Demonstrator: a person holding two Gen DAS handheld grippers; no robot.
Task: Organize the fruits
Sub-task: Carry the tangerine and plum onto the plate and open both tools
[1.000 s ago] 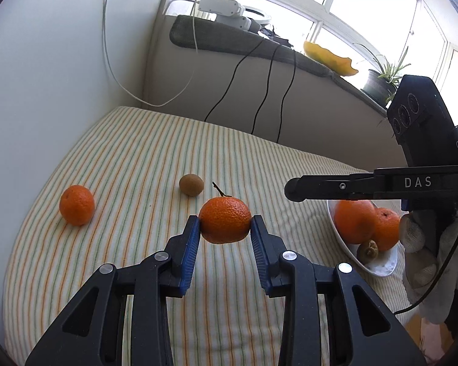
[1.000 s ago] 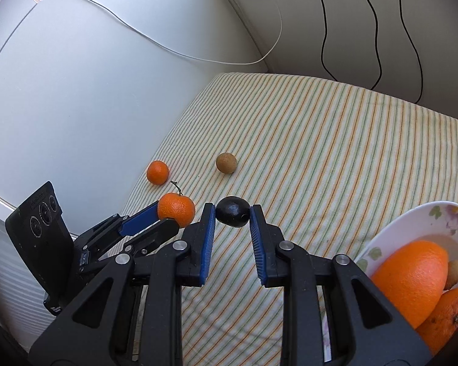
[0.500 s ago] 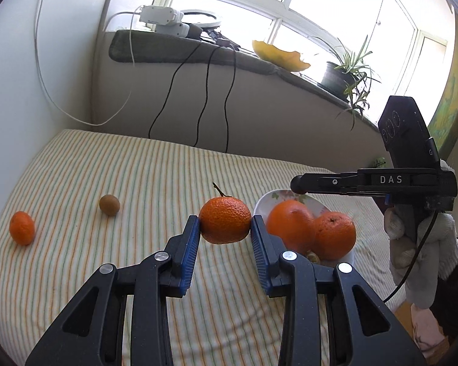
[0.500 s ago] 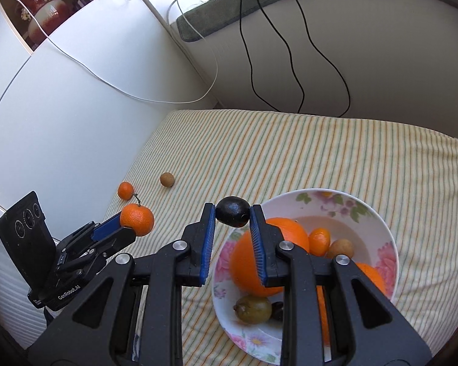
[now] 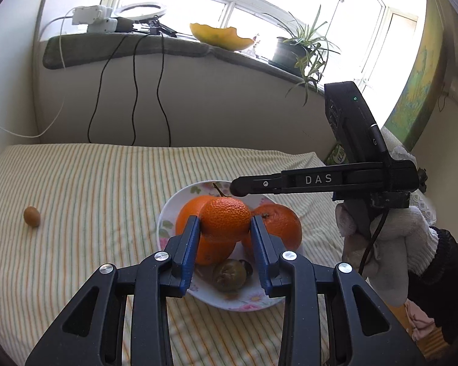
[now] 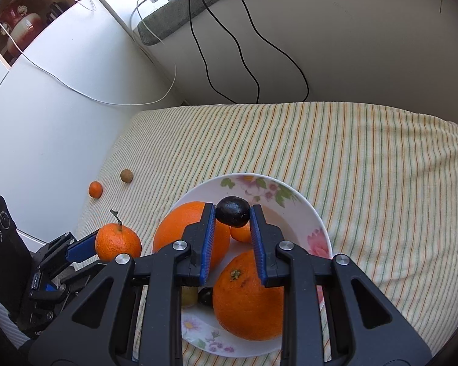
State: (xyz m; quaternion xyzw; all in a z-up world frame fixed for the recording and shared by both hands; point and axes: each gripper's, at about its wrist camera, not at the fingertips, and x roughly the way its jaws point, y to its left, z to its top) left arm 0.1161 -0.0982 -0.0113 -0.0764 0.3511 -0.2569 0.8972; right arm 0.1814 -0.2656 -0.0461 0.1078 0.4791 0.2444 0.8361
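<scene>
A stemmed tangerine [image 5: 225,216] is clamped in the left gripper [image 5: 225,238] above the flowered bowl [image 6: 317,222], a dark plum [image 6: 232,212] is pinched in the right gripper [image 6: 232,228] over two oranges [image 6: 247,299] there, while a small tangerine [image 6: 95,189] and a kiwi [image 6: 126,176] are left on the striped cloth [image 6: 366,167]
</scene>
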